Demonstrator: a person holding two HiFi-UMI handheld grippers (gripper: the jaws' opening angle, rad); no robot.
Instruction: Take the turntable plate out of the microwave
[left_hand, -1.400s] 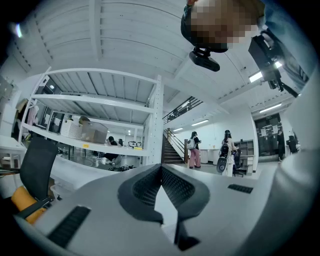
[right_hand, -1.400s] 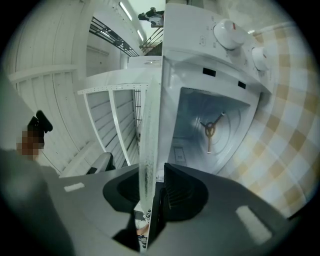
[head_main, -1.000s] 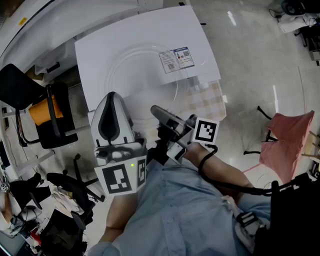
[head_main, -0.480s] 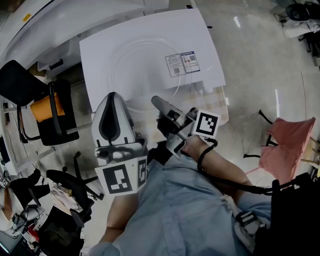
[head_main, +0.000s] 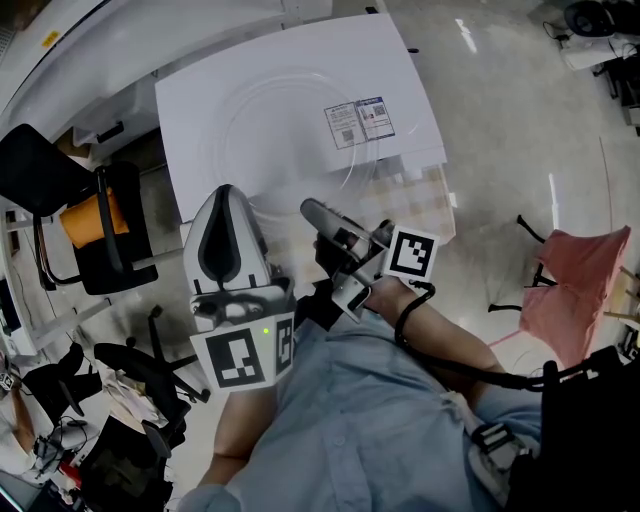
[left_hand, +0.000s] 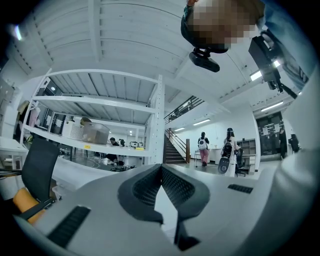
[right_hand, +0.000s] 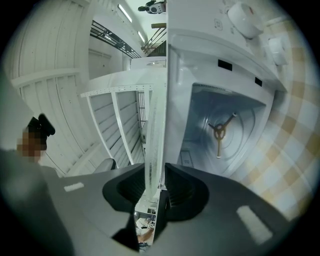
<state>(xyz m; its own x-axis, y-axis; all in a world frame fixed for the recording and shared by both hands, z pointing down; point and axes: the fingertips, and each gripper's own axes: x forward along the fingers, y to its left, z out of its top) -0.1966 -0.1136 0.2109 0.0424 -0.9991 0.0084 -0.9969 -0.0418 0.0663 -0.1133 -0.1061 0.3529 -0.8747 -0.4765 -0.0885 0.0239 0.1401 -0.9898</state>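
White microwave (head_main: 190, 110) on checked tabletop (head_main: 420, 195), glass plate (head_main: 285, 135) flat across its top

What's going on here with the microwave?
A person with a gripper in each hand has the glass turntable plate out of the microwave and lying on its top. The right gripper has just been opening its jaws, with the plate's rim between them. The cavity is bare except for its drive hub. The left gripper is shut and empty.

Shirt (head_main: 350, 420): light blue, behind the jaws.
Left gripper (head_main: 224, 195): white shell, black pads, marker cube (head_main: 240, 358) behind.
Right gripper (head_main: 310, 210): grey; black cable (head_main: 420, 350) behind.
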